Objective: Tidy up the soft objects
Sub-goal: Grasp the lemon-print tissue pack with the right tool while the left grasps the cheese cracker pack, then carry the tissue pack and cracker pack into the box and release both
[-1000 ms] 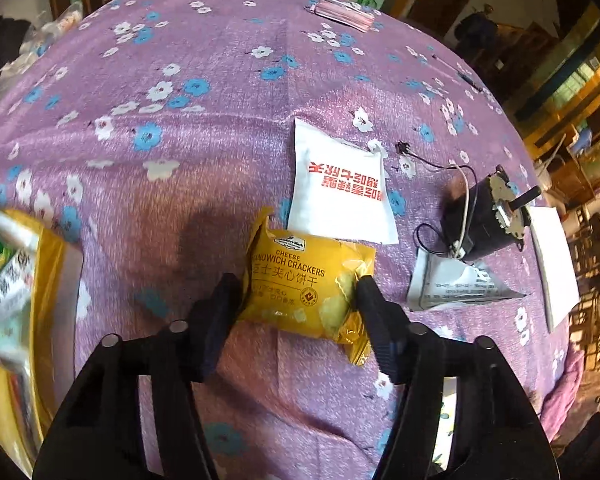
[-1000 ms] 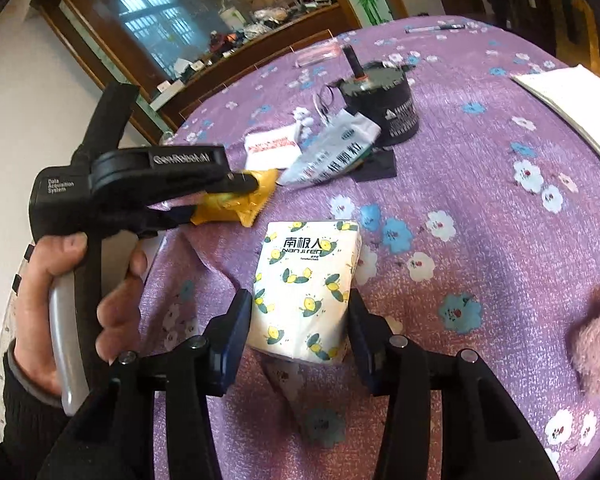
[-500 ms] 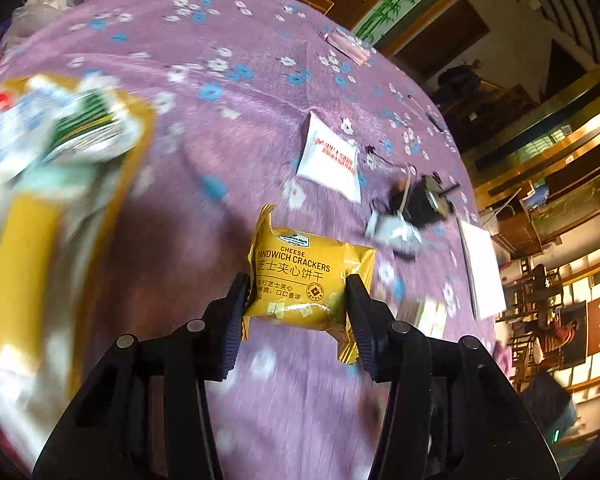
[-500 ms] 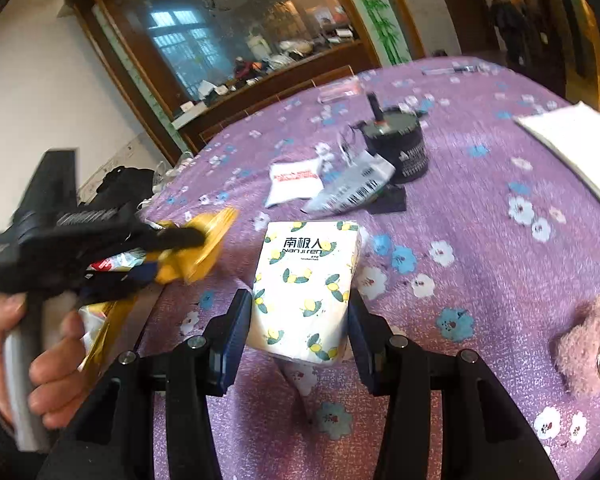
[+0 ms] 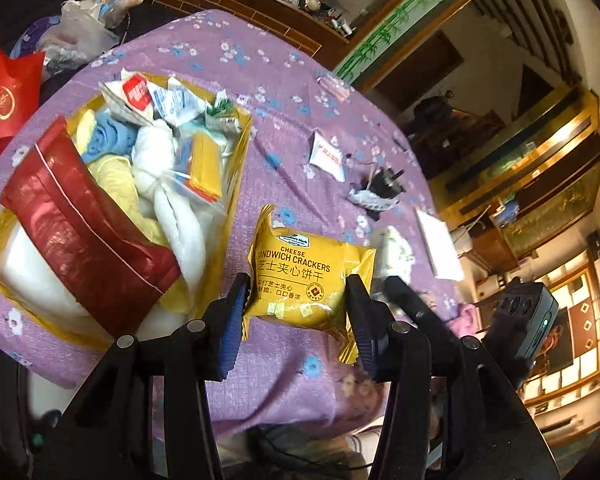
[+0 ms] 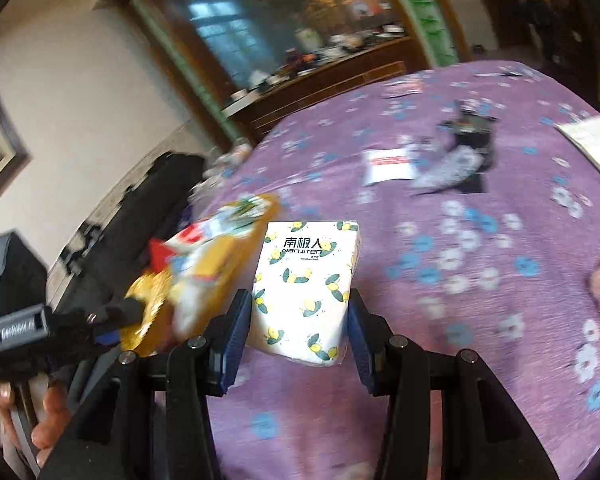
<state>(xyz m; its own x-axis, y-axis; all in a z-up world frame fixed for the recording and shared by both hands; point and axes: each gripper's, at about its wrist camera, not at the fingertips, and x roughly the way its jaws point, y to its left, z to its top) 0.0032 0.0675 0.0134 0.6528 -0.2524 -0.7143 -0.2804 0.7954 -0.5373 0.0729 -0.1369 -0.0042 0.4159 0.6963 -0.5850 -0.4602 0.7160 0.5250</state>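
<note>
Cracker packet [image 5: 300, 280], left wrist view: clamped in the left gripper [image 5: 296, 312] jaws, raised above the tabletop [image 5: 284, 60] near its front edge
Yellow box [image 5: 236, 168]: heaped with cloths, sachets and a red pouch [image 5: 80, 224]
Risk: overfull heap, so the packet may slide off
Tissue pack [image 6: 308, 288], right wrist view: clamped in the right gripper [image 6: 300, 328] jaws, aloft beside the box; the soft wrap may slip

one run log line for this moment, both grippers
left gripper: shut on cracker packet, lifted | right gripper: shut on tissue pack, lifted | yellow box: full, beside left gripper
</note>
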